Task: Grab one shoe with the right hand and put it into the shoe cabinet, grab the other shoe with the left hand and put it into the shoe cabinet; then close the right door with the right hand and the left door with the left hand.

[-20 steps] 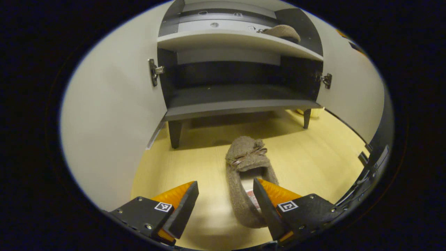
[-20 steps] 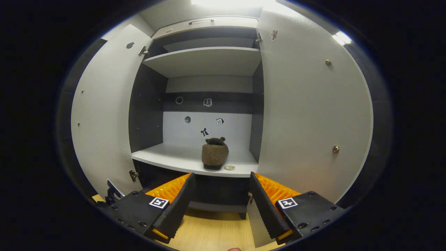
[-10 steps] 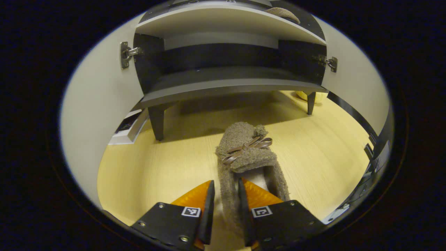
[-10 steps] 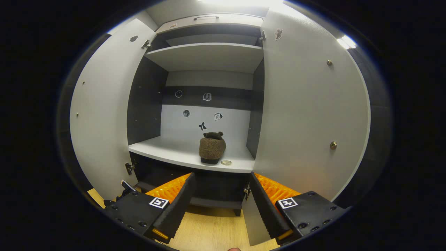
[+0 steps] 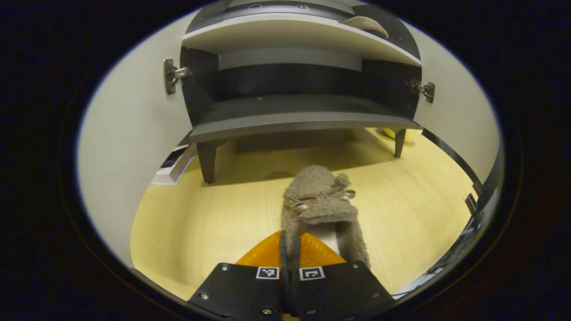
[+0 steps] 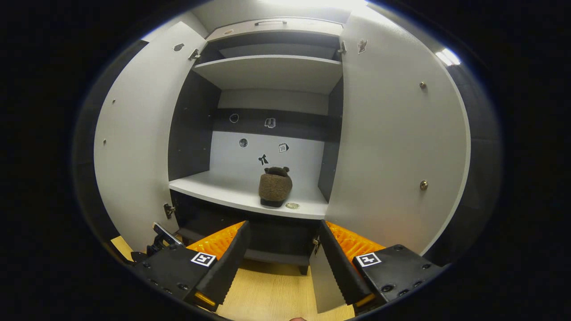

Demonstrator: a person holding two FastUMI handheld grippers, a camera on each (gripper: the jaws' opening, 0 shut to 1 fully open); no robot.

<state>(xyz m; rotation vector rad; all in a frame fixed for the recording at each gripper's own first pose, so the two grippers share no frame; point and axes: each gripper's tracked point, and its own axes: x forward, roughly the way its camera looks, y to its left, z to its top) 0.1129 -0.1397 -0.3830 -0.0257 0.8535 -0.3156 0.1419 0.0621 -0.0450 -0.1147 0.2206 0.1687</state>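
Note:
A fuzzy brown slipper (image 5: 319,200) with a small bow lies on the pale wood floor in front of the shoe cabinet (image 5: 294,118). My left gripper (image 5: 290,243) is shut on the slipper's left side wall, near the heel, toe pointing at the cabinet. The other brown slipper (image 6: 275,186) stands on the white middle shelf (image 6: 232,194); in the left gripper view its top (image 5: 366,24) peeks over that shelf. My right gripper (image 6: 282,243) hangs open in front of the cabinet, below that shelf, holding nothing. Both cabinet doors (image 6: 134,147) (image 6: 397,147) stand wide open.
The cabinet stands on short dark legs (image 5: 207,162) with a dark bottom shelf (image 5: 285,109) above them. A flat white box (image 5: 174,162) lies on the floor by the left door. A yellow object (image 5: 399,133) sits behind the right rear leg.
My left gripper moved down onto the floor slipper and its fingers closed on the slipper's side wall. The right gripper stayed open and barely moved.

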